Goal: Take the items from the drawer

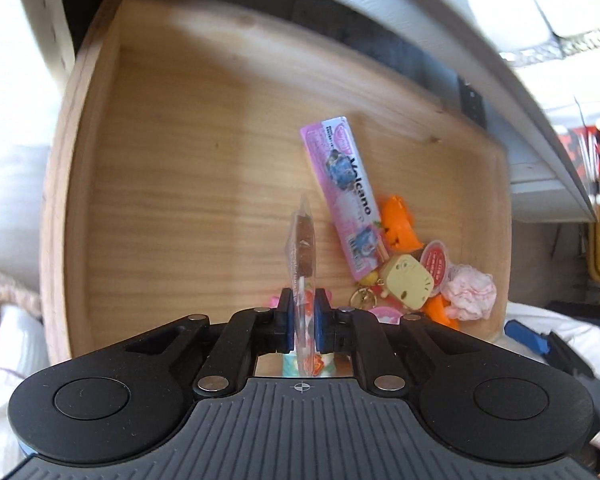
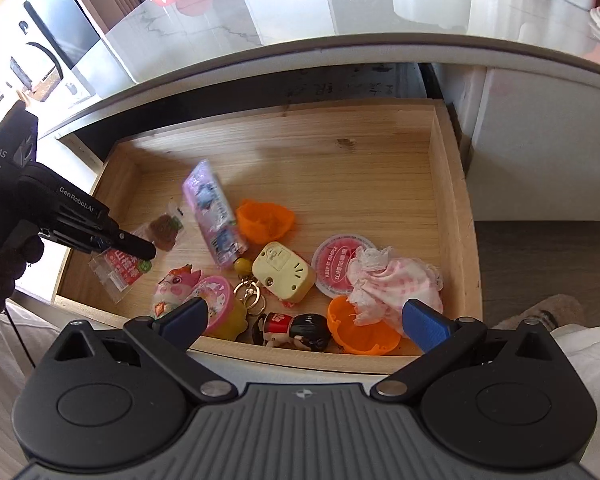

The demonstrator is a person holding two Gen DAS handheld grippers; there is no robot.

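Two grippers hang over the open drawer. The left gripper has its pads pressed on a clear packet (seen edge-on), near the drawer's left front corner. The right gripper stands wide open and empty above the front edge. The toys crowd the front; the back half of the floor lies bare.

The pink packet is motion-blurred, its print unreadable, and the orange cup is half hidden.
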